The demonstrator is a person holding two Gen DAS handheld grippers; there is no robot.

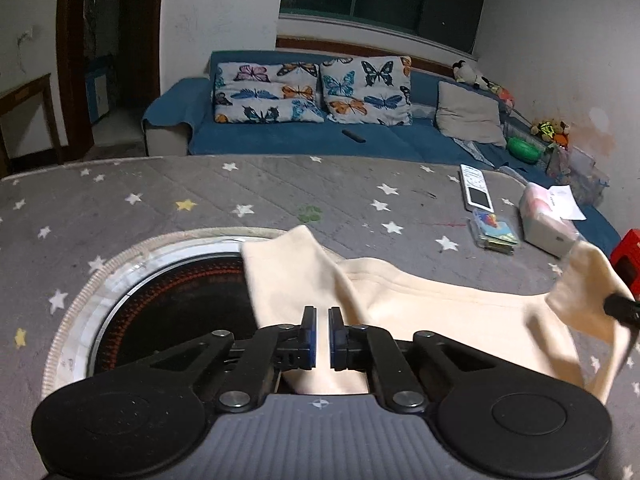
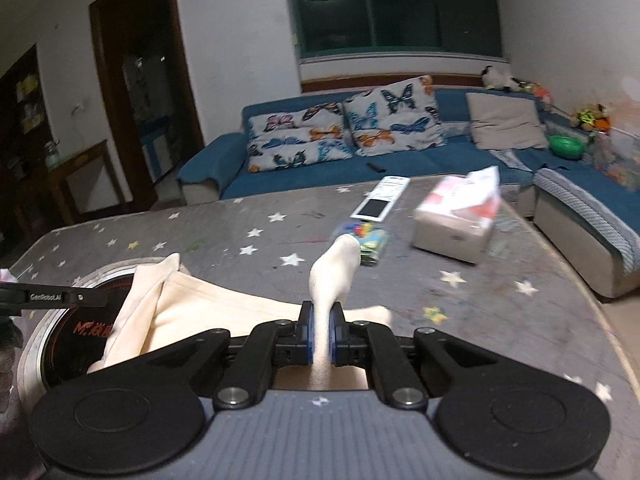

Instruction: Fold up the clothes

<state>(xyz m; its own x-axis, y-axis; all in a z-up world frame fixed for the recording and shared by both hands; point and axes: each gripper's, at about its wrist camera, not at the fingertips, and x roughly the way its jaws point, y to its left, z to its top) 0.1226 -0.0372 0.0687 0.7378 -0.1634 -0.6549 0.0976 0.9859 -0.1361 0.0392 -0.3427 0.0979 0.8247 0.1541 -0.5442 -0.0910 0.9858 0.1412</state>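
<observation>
Cream garment point(image 1: 440, 312) lies spread on the grey star-patterned tabletop point(image 1: 280, 192), and its left part covers the edge of a round black induction cooker point(image 1: 176, 312) that is set into the tabletop. The left claw point(image 1: 322, 338) is clenched on a fold of this garment: the blue pads stand almost together and the cloth passes under and between them. The right claw point(image 2: 322, 336) is clenched too, and it grasps a narrow strip of the same cream garment point(image 2: 224, 304), which stands up from between the pads like a small peak. In the left wrist view this raised corner is at the right edge, with the tip of the right claw beside it.

Farther on the tabletop there are a white remote control point(image 2: 380, 200), a small clear box with colourful things point(image 2: 368, 244) and a tissue box point(image 2: 456, 232), all near each other and apart from the garment. Behind the tabletop stands a blue sofa point(image 1: 304, 136) with two butterfly pillows point(image 1: 268, 92).
</observation>
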